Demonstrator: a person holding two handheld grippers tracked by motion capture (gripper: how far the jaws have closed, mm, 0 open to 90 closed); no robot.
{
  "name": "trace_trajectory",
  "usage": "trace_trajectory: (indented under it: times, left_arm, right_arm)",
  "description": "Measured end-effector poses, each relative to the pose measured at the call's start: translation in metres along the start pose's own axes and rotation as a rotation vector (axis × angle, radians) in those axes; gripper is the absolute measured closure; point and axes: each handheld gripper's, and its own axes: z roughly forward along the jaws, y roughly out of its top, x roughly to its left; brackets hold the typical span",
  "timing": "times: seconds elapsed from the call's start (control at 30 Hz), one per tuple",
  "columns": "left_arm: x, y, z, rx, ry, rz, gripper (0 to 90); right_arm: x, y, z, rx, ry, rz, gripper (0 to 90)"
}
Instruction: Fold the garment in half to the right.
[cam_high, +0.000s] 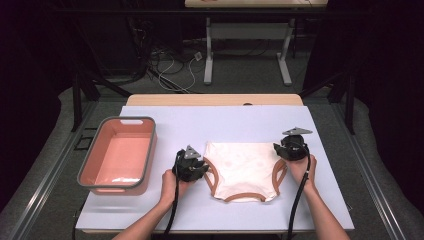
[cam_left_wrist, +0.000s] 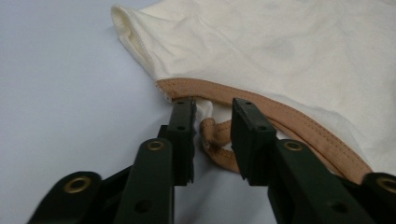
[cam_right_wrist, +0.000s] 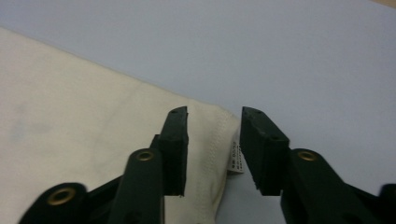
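A cream garment (cam_high: 245, 170) with tan trim lies flat on the pale blue mat (cam_high: 225, 117). At its left edge sits my left gripper (cam_high: 204, 167), open. In the left gripper view that gripper (cam_left_wrist: 213, 102) has a bunched loop of tan trim (cam_left_wrist: 217, 140) lying between its jaws, which stand apart from it. My right gripper (cam_high: 277, 150) rests at the garment's upper right corner. In the right gripper view the right gripper (cam_right_wrist: 215, 112) is open around the cream corner hem (cam_right_wrist: 210, 140), with a small white label (cam_right_wrist: 236, 161) beside the right jaw.
A pink tub with a grey rim (cam_high: 127, 120) stands at the left of the mat, holding a little pale material at its near end. The wooden table edge (cam_high: 215, 100) runs behind the mat. Another table's legs (cam_high: 209, 60) and cables stand farther back.
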Motion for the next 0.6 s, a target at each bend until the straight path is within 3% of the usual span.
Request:
trace_trajectory:
  times: [0.2,0.37,0.4,0.6]
  left_arm:
    - [0.005,-0.003,-0.008,-0.006,-0.018,-0.008,38.6]
    - [0.009,-0.004,-0.018,0.0,-0.046,-0.005,27.6]
    - [0.01,-0.005,-0.019,0.0,-0.05,-0.003,24.1]
    - [0.01,-0.005,-0.028,-0.016,-0.057,0.013,15.9]
  right_arm:
    - [0.009,0.002,-0.011,-0.014,0.057,-0.003,37.1]
    - [0.025,0.0,-0.018,-0.007,0.112,-0.04,28.9]
    - [0.031,-0.001,-0.021,-0.008,0.139,-0.068,27.2]
    - [0.048,-0.003,-0.03,-0.011,0.196,-0.103,19.1]
